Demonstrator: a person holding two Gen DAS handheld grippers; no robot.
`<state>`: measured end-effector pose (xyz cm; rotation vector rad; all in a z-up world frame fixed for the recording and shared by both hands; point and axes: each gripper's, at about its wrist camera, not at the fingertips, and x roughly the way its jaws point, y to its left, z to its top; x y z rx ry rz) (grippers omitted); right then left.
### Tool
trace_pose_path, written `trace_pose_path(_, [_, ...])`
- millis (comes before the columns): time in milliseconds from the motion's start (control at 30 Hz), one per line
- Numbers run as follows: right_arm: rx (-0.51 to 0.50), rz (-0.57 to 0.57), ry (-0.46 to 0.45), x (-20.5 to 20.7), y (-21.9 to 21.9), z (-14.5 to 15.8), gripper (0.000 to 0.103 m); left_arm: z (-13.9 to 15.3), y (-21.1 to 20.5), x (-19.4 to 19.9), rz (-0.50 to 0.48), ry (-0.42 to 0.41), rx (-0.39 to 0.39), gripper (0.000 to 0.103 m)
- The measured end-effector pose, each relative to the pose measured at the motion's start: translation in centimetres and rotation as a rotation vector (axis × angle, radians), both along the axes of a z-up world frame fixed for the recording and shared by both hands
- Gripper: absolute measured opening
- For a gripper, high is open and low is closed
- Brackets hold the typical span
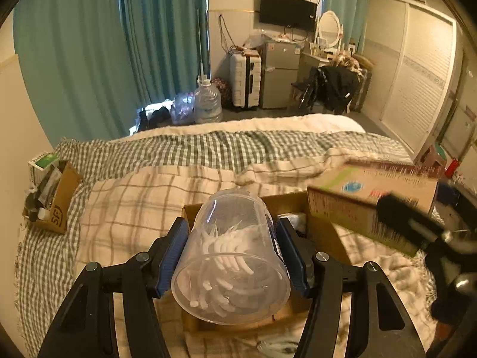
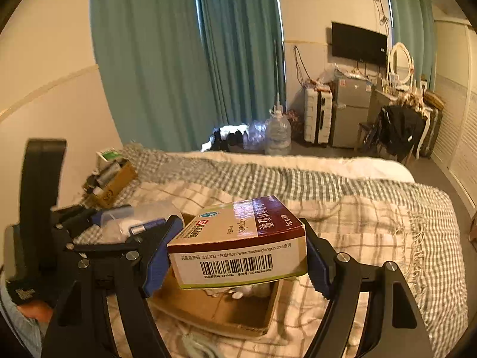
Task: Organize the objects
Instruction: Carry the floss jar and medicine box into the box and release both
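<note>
Left gripper (image 1: 232,256) clamped clear plastic floss-pick jar (image 1: 231,264), right gripper (image 2: 238,256) clamped maroon-topped cardboard medicine box (image 2: 238,244); both above open brown carton (image 2: 226,313), likely for sorting.

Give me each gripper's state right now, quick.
Left gripper: closed on the clear plastic jar of white picks.
Right gripper: closed on the medicine box, held over the open cardboard box.

Clear jar (image 1: 231,256) of white picks; maroon, cream and green-edged box (image 2: 238,246); blue pads (image 1: 174,258) on black grippers; brown carton (image 2: 220,310); green-and-cream checked blanket (image 1: 208,152); teal curtains (image 1: 119,44)
</note>
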<state>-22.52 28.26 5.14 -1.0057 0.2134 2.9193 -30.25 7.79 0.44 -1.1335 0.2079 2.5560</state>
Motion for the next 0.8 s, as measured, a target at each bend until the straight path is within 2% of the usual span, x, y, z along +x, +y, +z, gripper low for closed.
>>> trace_pose_path(200, [-0.04,-0.002,-0.09,-1.6,1.3,-6.1,0.076,-5.1,0.6,-2.1,0.021,-0.085,-0.028,0.063])
trace_pose_path(267, [-0.041,-0.009,-0.086,-1.6,1.4,-6.5,0.076,-5.8,1.1,-2.1,0.009,-0.099,-0.036,0.063])
trace_pose_path(333, [-0.033,-0.012,-0.075,-1.2,1.3,-6.1,0.081,-5.9,1.1,-1.8,0.011,-0.102,-0.042,0.064])
trace_pose_path(367, [-0.026,-0.021,-0.062,-0.9,1.3,-5.7,0.089,-5.5,1.0,-1.6,0.014,-0.094,-0.044,0.064])
trace_pose_path(400, [-0.019,-0.033,-0.045,-0.5,1.3,-5.0,0.091,-5.0,0.8,-1.3,0.016,-0.082,-0.043,0.068])
trace_pose_path(433, [-0.016,-0.046,-0.025,0.2,1.4,-4.2,0.092,-4.5,0.7,-1.2,0.018,-0.074,-0.042,0.077])
trace_pose_path(533, [0.002,-0.063,-0.013,1.7,1.7,-2.3,0.094,-2.1,-0.2,0.5,0.034,-0.015,-0.037,0.093])
trace_pose_path(633, [0.064,-0.086,-0.007,4.5,1.2,-0.2,0.094,0.5,-1.4,2.8,0.05,0.049,-0.034,0.099])
trace_pose_path(800, [0.098,-0.098,0.009,9.2,0.4,1.5,0.094,3.4,-3.5,7.5,0.081,0.126,-0.02,0.103])
